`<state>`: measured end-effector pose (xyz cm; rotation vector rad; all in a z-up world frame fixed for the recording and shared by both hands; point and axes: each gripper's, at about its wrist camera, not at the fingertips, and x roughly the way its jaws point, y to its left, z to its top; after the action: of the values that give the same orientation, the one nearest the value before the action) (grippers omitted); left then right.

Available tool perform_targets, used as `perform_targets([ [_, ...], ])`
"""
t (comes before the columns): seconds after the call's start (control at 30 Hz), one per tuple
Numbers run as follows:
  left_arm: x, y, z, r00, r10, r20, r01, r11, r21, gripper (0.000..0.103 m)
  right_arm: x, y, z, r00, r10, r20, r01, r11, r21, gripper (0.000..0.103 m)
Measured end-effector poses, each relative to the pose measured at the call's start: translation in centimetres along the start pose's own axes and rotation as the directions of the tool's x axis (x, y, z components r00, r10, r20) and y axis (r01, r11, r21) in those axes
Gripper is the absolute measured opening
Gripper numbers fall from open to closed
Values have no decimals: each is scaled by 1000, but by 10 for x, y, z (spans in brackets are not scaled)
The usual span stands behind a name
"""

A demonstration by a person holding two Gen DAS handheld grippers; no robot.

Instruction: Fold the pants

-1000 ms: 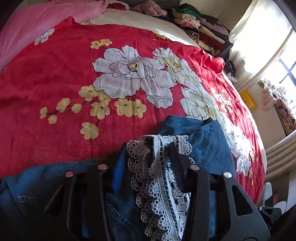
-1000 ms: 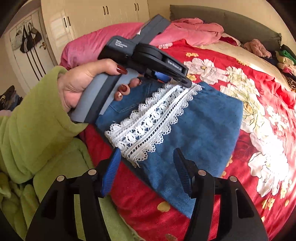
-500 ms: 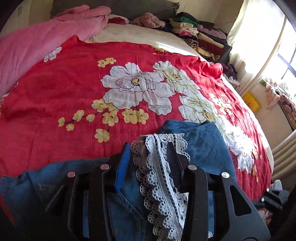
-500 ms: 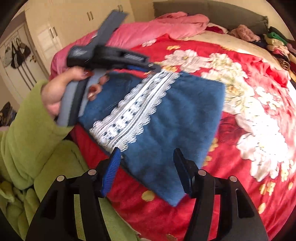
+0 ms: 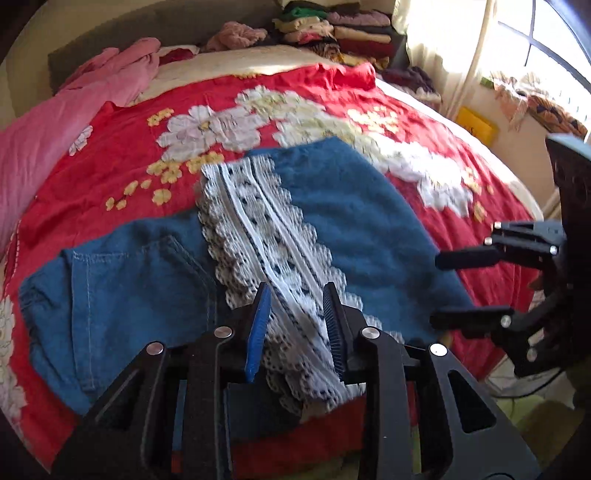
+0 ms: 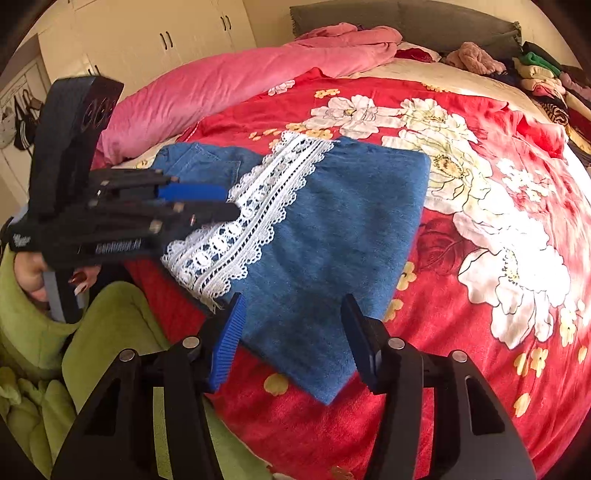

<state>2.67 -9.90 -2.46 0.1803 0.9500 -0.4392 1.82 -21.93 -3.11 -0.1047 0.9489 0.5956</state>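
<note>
Pants (image 5: 351,221) (image 6: 332,240): blue denim, lying folded and flat on the red floral bedspread (image 5: 92,184) (image 6: 461,369), at the near side of the bed
Lace band (image 5: 258,221) (image 6: 251,221): white openwork strip on top of the pants, running from their near edge to their far edge
Pocket (image 5: 129,288): stitched patch pocket on the part of the pants left of the lace band in the left wrist view
Folded corner: the pants come to a blunt point on their near side, seen in the right wrist view
Left gripper (image 5: 295,306) (image 6: 229,201): over the near end of the lace band; its jaws have just been closing and stand narrowly apart; the lace shows between them but lies flat on the pants, not pinched as far as can be seen
Right gripper (image 6: 291,332) (image 5: 447,288): over the near right edge of the pants, jaws well apart and just closing a little; the denim corner shows between them, lying flat, with neither pad on it
Hand (image 6: 29,273): on the left gripper's handle, left of the pants, in a green sleeve (image 6: 22,332)
Pink quilt (image 5: 44,140) (image 6: 221,85): bunched along the bed, beyond the pants and to their left
Stacked clothes (image 5: 332,29): piled well beyond the pants, at the far end of the bed
</note>
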Motion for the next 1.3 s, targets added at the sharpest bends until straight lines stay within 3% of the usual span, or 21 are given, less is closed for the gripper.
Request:
perform_targets([
  [0.13, 14, 4, -16, 998, 18, -68, -18, 1000, -6, 24, 13, -7, -9, 997, -46, -63, 47, 999, 16, 51],
  [0.57, 0, 8, -14, 999, -2, -33, 1, 999, -35, 31, 1, -13, -10, 1000, -3, -29, 5, 997, 82, 53],
  [0.83, -3, 8, -14, 1000, -11, -23, 10, 999, -39, 34, -14, -12, -1, 1000, -22, 19, 21, 996, 81, 58],
  [1.1, -7, 6, -14, 999, -31, -9, 30, 999, -33, 34, -24, -25, 35, 992, -80, 96, 75, 996, 55, 60],
  [1.3, 4, 5, -16, 999, -33, -43, 31, 999, -28, 36, -1, -35, 78, 988, -113, 104, 114, 993, -6, 58],
])
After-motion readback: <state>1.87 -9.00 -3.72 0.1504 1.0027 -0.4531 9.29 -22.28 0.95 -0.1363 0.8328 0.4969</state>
